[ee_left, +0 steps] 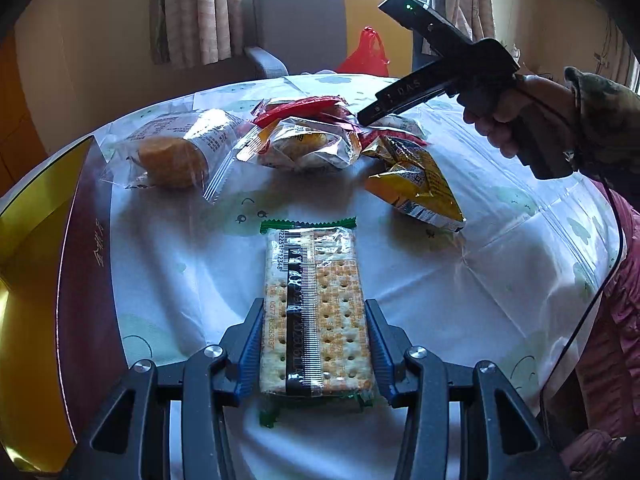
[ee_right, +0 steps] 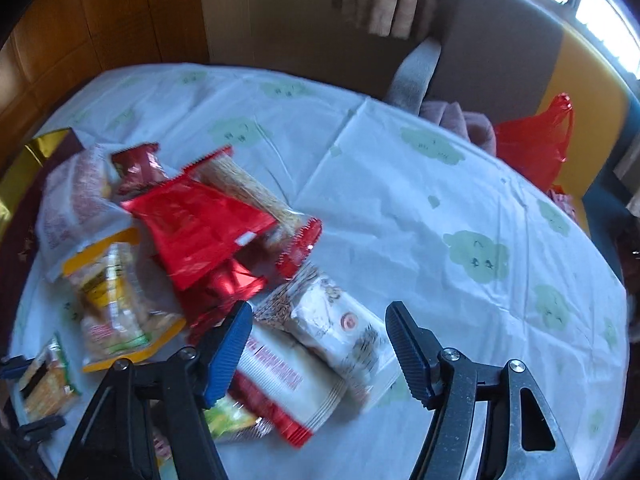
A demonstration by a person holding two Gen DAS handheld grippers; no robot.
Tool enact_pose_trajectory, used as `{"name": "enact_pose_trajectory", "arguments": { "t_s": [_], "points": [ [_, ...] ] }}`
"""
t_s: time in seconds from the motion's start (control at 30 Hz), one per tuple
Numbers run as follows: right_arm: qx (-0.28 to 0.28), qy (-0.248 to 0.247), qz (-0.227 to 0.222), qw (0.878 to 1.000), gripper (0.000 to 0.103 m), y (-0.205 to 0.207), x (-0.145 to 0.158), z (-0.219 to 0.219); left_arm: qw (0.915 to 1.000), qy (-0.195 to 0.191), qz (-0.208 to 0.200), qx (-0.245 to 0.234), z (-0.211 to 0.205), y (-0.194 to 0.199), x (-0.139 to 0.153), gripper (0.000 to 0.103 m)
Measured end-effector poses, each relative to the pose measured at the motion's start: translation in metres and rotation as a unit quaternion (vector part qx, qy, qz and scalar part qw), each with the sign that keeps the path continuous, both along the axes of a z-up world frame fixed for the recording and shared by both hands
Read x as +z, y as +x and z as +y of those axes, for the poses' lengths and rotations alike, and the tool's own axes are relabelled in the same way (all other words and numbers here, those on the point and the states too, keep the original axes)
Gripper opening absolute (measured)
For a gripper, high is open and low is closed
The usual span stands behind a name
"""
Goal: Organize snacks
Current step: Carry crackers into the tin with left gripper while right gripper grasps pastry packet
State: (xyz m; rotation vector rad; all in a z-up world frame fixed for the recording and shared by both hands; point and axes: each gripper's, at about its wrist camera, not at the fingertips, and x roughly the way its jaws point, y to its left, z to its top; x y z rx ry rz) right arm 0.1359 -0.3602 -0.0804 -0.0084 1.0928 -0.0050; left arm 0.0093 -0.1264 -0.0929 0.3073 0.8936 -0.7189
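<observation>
Roughly left to right: one gold-lined box [ee_left: 36, 240], left hand-held gripper [ee_left: 314, 344] clamped on one cracker pack [ee_left: 314, 304] lying on the worktop [ee_left: 500, 280], one snack pile [ee_right: 180, 232], right hand-held gripper [ee_right: 318, 344] spread wide over one white pack [ee_right: 340, 328].

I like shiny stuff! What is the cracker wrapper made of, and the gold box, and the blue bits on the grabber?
The cracker pack looks wrapped in thin clear plastic film: you see the crackers through it, and it glints. The gold box seems to be cardboard lined with glossy, mirror-like gold foil paper. The left gripper has blue fingertips that look like ridged matte rubber or soft plastic; hard to say which.
</observation>
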Motion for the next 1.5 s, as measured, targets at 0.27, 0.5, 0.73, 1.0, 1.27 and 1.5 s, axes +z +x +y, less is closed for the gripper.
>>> {"name": "enact_pose_trajectory", "arguments": {
  "t_s": [0.27,0.5,0.73,1.0,1.27,1.5],
  "points": [
    [-0.048,0.053,0.019,0.997,0.053,-0.042,-0.006,-0.026,1.0000,-0.001,0.002,0.002,-0.001,0.003,-0.001,0.048],
    [-0.066,0.065,0.031,0.995,0.053,-0.081,-0.004,-0.032,1.0000,-0.003,0.003,0.004,-0.001,0.002,-0.001,0.048],
    [-0.091,0.056,0.031,0.994,0.062,-0.094,0.000,-0.037,1.0000,0.003,0.001,0.003,-0.002,0.002,-0.001,0.048],
    [-0.082,-0.011,0.022,0.996,0.033,-0.077,-0.002,-0.011,1.0000,-0.005,0.000,-0.001,-0.001,0.000,0.009,0.047],
    [-0.099,-0.036,0.004,0.994,0.034,-0.104,-0.005,-0.003,0.9938,-0.104,0.001,0.041,0.045,0.007,0.073,0.047],
    [-0.107,-0.048,-0.007,0.993,0.034,-0.107,-0.007,0.002,0.9757,-0.123,0.019,0.180,0.126,0.067,0.100,0.047]
  ]
}}
